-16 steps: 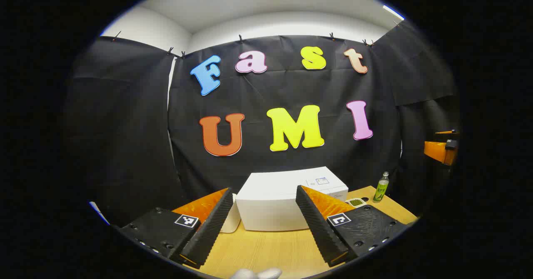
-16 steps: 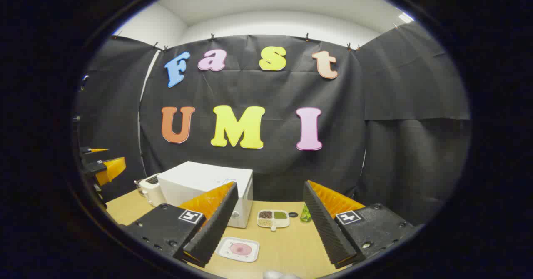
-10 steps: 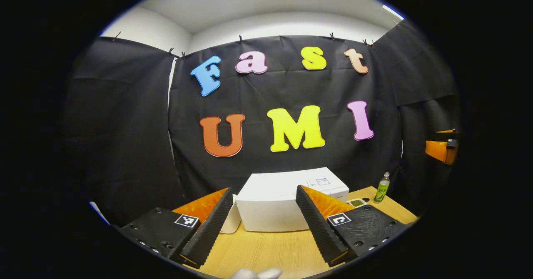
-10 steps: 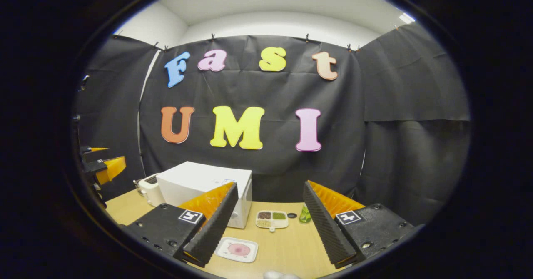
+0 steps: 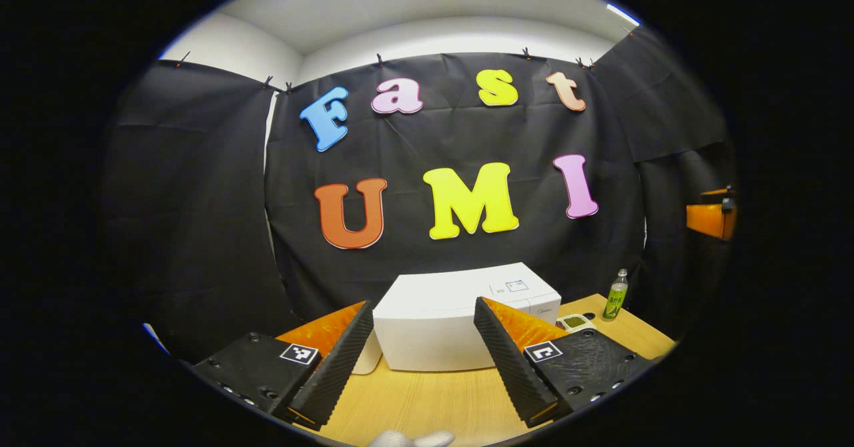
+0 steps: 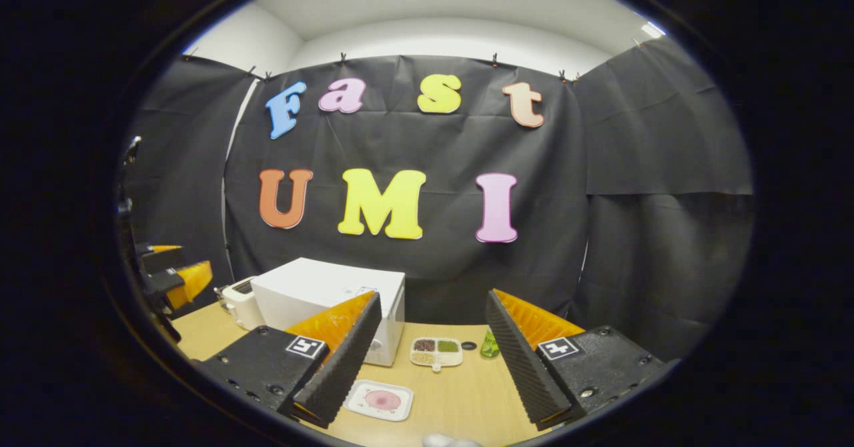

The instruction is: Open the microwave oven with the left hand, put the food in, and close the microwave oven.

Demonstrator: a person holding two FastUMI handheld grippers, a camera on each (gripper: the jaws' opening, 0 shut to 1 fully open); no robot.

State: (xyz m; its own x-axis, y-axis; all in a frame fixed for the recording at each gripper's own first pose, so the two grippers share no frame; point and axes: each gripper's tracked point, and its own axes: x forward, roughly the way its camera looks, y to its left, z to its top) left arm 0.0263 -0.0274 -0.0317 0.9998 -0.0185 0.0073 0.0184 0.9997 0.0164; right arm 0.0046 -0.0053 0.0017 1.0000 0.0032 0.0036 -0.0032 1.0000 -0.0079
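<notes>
Wooden table point(image 6: 467, 393) | white microwave point(image 5: 460, 323) shut at its back, food plate point(image 6: 380, 400) in front | left gripper point(image 5: 420, 360), right gripper point(image 6: 427, 367): fingers apart, empty | risk: left yank slides oven into toaster point(image 6: 240, 300)

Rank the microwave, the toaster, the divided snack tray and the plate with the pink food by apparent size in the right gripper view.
1. Microwave, clearly largest.
2. Toaster, partly hidden behind the microwave.
3. Plate with the pink food and divided snack tray: they look alike, and the plate lies nearer the camera, so unranked.
</notes>
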